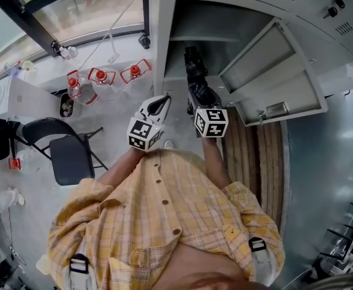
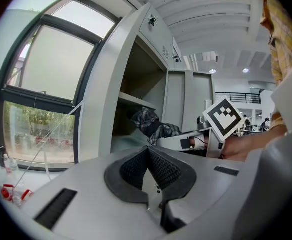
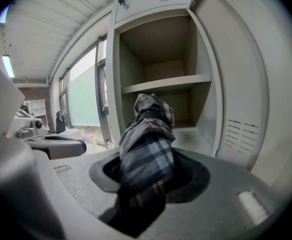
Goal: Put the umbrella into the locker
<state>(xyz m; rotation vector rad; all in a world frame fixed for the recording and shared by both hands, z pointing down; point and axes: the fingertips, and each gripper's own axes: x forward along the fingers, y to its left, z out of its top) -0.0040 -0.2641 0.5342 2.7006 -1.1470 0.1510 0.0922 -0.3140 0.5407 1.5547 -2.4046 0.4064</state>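
Observation:
A folded plaid umbrella (image 3: 147, 149) sits between the jaws of my right gripper (image 3: 148, 176), which is shut on it. Its tip points at the open grey locker (image 3: 161, 59), just below the shelf (image 3: 166, 85). In the head view the umbrella (image 1: 196, 71) reaches from the right gripper (image 1: 198, 99) into the locker's opening (image 1: 219, 23). My left gripper (image 1: 160, 103) hovers beside it on the left, its pads (image 2: 158, 166) touching with nothing between them. From the left gripper view the umbrella (image 2: 151, 124) and the right gripper's marker cube (image 2: 226, 118) show in front of the locker.
The locker door (image 1: 279, 71) swings out to the right. A black folding chair (image 1: 68, 153) stands on the floor at left. Red-capped bottles (image 1: 101, 76) line the window sill, near a window (image 2: 41, 99) left of the locker. Wooden slats (image 1: 258, 162) lie below the door.

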